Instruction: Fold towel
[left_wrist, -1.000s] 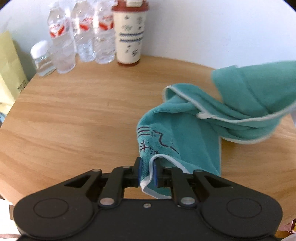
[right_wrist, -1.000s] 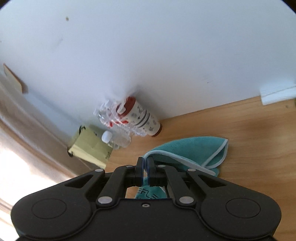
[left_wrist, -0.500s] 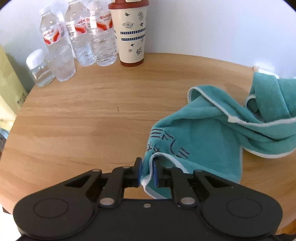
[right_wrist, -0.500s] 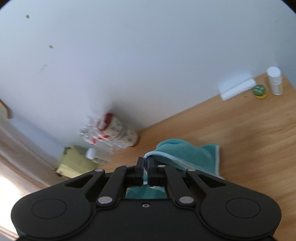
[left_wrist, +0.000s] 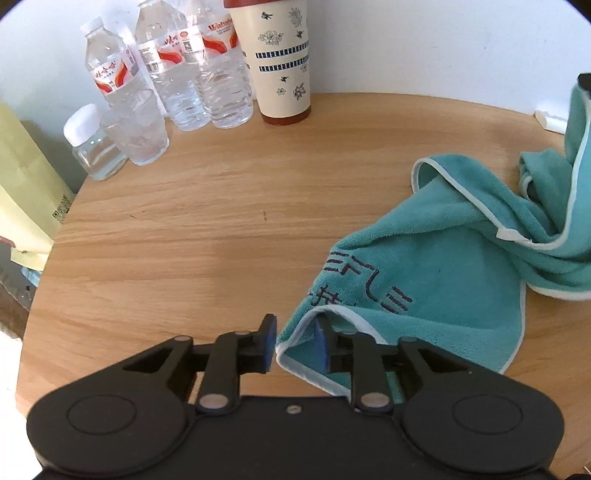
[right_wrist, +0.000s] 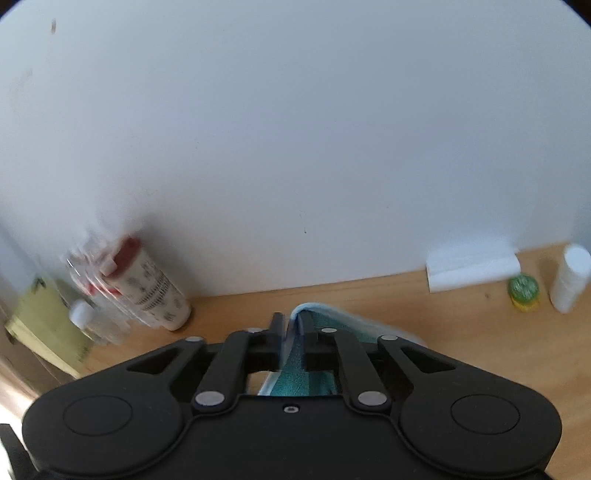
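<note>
Both jaws opening: towel (left_wrist: 436, 280) corner loose between left gripper (left_wrist: 294, 345) pads, long axis running right toward right gripper (right_wrist: 293, 332).

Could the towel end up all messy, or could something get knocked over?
1. Both tongs are opening. The left tongs no longer pinch the towel corner between them, and the towel is bunched and twisted on the right, so it may land crooked.
2. The right tongs have an edge draped between them; it might snag when they pull away.
3. The water bottles and cup crowd the table's back edge; a wide swing could tip them.
</note>
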